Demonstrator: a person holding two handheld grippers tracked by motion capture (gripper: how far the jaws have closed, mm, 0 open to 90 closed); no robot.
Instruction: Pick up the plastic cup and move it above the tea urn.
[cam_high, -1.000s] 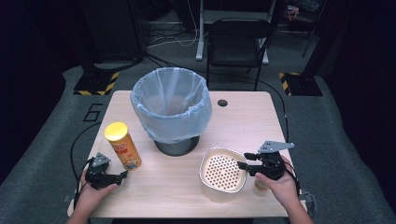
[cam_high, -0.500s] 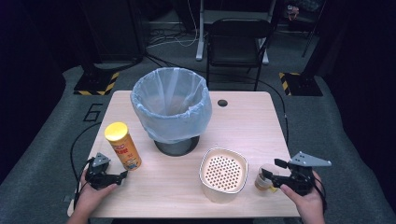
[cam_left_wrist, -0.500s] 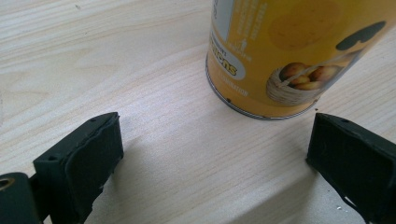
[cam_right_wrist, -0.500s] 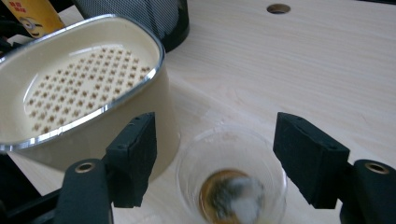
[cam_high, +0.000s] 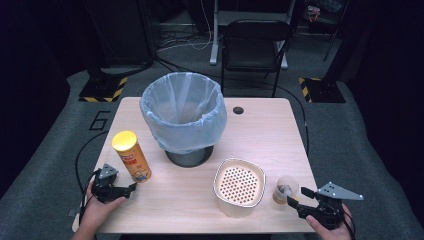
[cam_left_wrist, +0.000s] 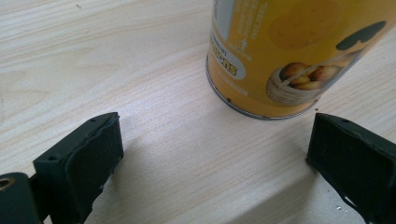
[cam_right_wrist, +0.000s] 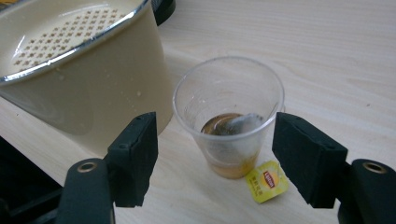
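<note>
Shows the right claw at the near right corner of the desk, shifted away from the rim of the cream strainer tub, where it sits a second earlier, and brought round to the clear plastic cup just beside that tub. Shows its jaws just opened, from narrow to roughly half spread, now framing the cup in the right gripper view with a gap on either side and no pad touching the wall. Reveals in the cup a used tea bag lying in a little brown liquid, with the yellow paper tag hanging outside onto the wood. Suggests a changeover from the tub to the cup as the thing in hand: approach done, grasp not yet made, closing on the thin wall likely next, gently, given how easily such a cup buckles or spills. Shows the left claw unmoved at the near left, spread wide and empty, with the yellow crisp can upright just ahead of it. Places the lined bin at mid-desk, well apart from the cup.
</note>
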